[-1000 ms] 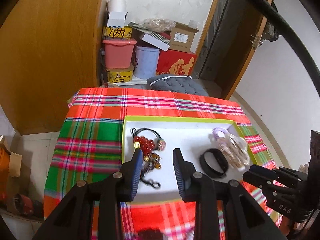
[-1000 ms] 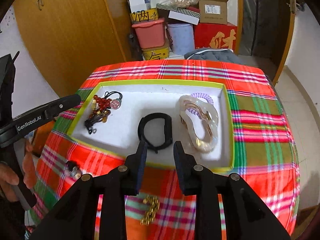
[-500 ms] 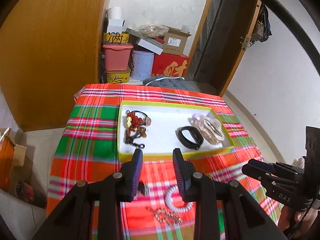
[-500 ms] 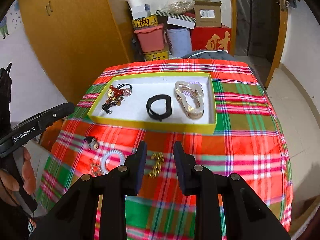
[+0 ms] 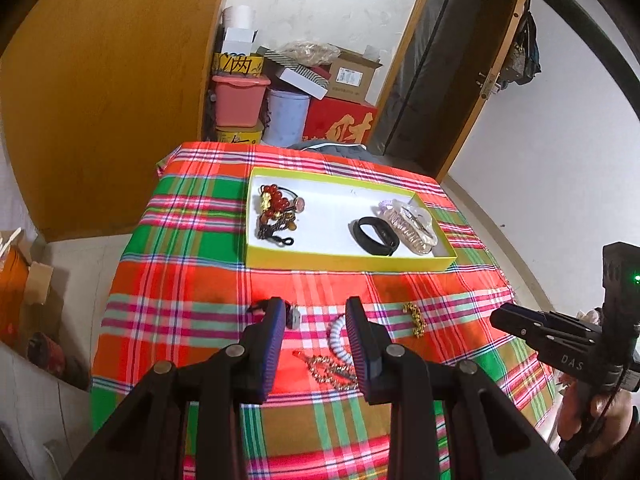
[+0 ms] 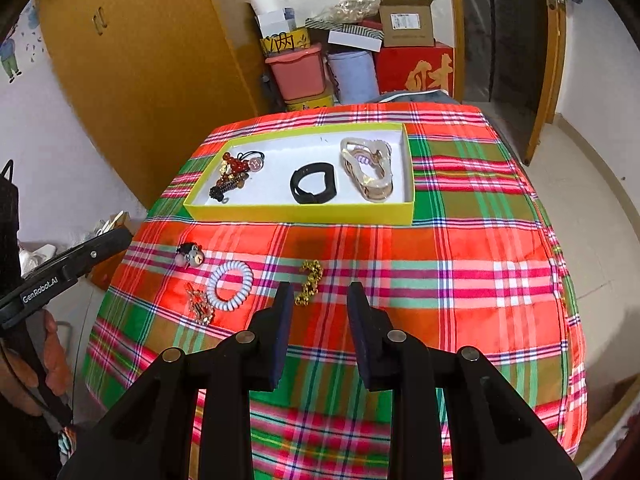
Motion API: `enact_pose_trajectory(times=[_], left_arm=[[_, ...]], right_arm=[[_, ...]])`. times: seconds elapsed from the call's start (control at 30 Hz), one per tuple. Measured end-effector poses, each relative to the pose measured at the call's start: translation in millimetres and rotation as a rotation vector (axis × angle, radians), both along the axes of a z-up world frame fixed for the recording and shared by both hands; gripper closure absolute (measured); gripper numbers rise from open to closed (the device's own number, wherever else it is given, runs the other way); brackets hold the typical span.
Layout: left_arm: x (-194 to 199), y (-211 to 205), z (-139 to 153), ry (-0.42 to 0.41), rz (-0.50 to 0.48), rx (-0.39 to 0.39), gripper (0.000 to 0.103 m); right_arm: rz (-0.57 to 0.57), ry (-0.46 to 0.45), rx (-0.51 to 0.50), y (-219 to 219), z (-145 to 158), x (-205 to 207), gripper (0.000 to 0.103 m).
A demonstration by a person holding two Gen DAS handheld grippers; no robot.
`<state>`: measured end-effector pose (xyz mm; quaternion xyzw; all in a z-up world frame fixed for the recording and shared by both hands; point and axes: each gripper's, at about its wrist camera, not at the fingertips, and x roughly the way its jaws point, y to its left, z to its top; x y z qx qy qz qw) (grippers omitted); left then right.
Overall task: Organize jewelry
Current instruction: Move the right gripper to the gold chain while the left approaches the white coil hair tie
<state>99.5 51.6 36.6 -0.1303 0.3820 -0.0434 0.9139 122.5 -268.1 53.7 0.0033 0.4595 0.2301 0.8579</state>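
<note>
A yellow-rimmed white tray [image 5: 348, 258] [image 6: 296, 214] sits at the far side of the plaid cloth. It holds a red bead bunch [image 5: 276, 200] [image 6: 234, 170], a black band [image 5: 376, 236] [image 6: 314, 182] and a clear claw clip [image 5: 412, 224] [image 6: 370, 172]. Loose on the cloth nearer me lie a white spiral hair tie [image 6: 230, 286] [image 5: 336, 334], a gold chain [image 6: 310, 282] [image 5: 414, 318], a small bear charm [image 6: 191, 255] and a gold-red trinket [image 6: 200, 304] [image 5: 328, 370]. My left gripper [image 5: 315, 308] hovers open above these pieces. My right gripper [image 6: 320, 290] is open beside the gold chain, holding nothing.
Behind the table stand a pink bin [image 5: 240, 100], a pale bucket [image 5: 286, 118], a red box [image 5: 340, 128] and cardboard boxes. A wooden wardrobe [image 5: 100, 100] is at the left, an open door [image 5: 480, 92] at the right. A hand [image 6: 52, 344] holds the left tool.
Both grippers have drawn back from over the tray toward the near edge of the table. The loose pieces on the cloth have come into view. Neither gripper's gap has changed.
</note>
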Motion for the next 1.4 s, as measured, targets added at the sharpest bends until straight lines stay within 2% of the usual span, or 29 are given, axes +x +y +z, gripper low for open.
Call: enact_pose_trajectory(times=[0.5, 0.73, 0.87, 0.97, 1.2, 1.4], left_arm=[[-1.0, 8.8, -27.8, 0.062, 0.013, -0.045, 0.072], [2.3, -2.2, -49.2, 0.112, -0.012, -0.069, 0.071], [6.9, -1.4, -52.4, 0.114, 0.000, -0.062, 0.070], [14.0, 0.3, -53.3, 0.110, 0.006, -0.051, 0.067], [33.8, -1.9, -57.6, 0.108, -0.014, -0.021, 0.066], [34.2, -13.5, -59.8, 0.100, -0.069, -0.058, 0.066]], right_arm=[[0.013, 0.054, -0.007, 6.9, -22.4, 5.0, 0.075], [0.033, 0.085, -0.014, 15.4, -37.7, 10.4, 0.074], [0.032, 0.097, -0.017, 16.9, -43.8, 14.1, 0.074], [0.031, 0.103, -0.017, 18.9, -47.9, 17.8, 0.068], [0.034, 0.113, -0.015, 28.5, -57.5, 27.8, 0.067], [0.038, 0.118, -0.023, 34.8, -63.7, 34.7, 0.067]])
